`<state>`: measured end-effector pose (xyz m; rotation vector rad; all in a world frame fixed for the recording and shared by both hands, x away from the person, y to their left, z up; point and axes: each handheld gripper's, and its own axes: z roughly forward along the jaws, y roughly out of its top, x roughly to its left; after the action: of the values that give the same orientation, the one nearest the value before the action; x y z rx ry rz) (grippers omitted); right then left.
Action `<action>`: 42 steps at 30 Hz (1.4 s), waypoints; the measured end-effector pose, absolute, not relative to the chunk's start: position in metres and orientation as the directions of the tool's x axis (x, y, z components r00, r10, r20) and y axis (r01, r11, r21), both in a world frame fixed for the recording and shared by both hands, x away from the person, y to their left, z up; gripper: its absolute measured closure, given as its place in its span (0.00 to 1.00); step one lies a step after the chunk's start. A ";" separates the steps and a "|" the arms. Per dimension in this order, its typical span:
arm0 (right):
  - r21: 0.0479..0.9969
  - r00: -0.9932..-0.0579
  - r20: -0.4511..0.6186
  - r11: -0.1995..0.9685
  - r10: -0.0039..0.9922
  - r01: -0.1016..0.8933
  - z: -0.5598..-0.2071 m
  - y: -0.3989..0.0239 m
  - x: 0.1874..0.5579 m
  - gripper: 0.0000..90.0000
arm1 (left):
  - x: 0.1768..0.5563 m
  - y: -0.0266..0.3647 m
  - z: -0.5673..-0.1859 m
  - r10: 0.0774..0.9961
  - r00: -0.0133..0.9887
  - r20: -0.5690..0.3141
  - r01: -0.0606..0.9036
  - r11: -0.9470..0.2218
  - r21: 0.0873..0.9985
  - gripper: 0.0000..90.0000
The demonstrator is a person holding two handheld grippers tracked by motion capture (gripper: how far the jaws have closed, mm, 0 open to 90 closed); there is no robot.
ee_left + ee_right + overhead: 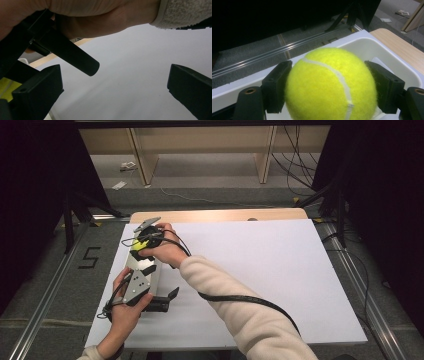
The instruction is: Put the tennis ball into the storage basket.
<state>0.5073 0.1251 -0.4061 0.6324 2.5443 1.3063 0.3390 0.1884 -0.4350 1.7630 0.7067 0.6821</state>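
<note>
Right tool [329, 87] is gripping a yellow tennis ball [329, 85] between both jaws, holding it over a white bin [387, 53] at the left edge of the white tabletop [260, 270]. Left tool [112, 92] is sitting nearer the person, jaws wide apart, holding nothing, the right forearm [100, 15] crossing just above it.

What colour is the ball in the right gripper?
Bright yellow-green felt tennis ball with a curved white seam, clearest in the right gripper view.
</note>
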 end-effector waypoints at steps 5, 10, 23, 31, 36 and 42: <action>0.807 -0.884 0.009 0.519 0.467 0.282 -0.408 0.126 0.507 0.29 | 0.339 0.189 -0.435 0.744 0.660 0.107 0.134 -0.256 0.957 0.00; 0.807 -0.888 0.002 0.524 0.459 0.273 -0.409 0.127 0.507 0.29 | 0.339 0.189 -0.435 0.743 0.661 0.108 0.133 -0.257 0.957 0.00; 0.798 -0.886 0.009 0.531 0.463 0.285 -0.412 0.128 0.505 0.28 | 0.339 0.189 -0.435 0.742 0.662 0.107 0.133 -0.257 0.957 0.00; 0.808 -0.888 0.000 0.523 0.460 0.271 -0.408 0.127 0.506 0.24 | 0.339 0.189 -0.435 0.739 0.664 0.109 0.131 -0.259 0.957 0.00; 0.805 -0.892 0.003 0.529 0.452 0.270 -0.408 0.126 0.505 0.22 | 0.339 0.188 -0.435 0.740 0.663 0.108 0.132 -0.258 0.957 0.00; 0.805 -0.891 0.006 0.527 0.454 0.274 -0.407 0.123 0.504 0.21 | 0.339 0.188 -0.435 0.740 0.664 0.108 0.132 -0.257 0.957 0.00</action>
<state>0.5038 0.1230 -0.4070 0.6186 2.5615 1.2955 0.3390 0.1883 -0.4353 1.7637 0.7023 0.6797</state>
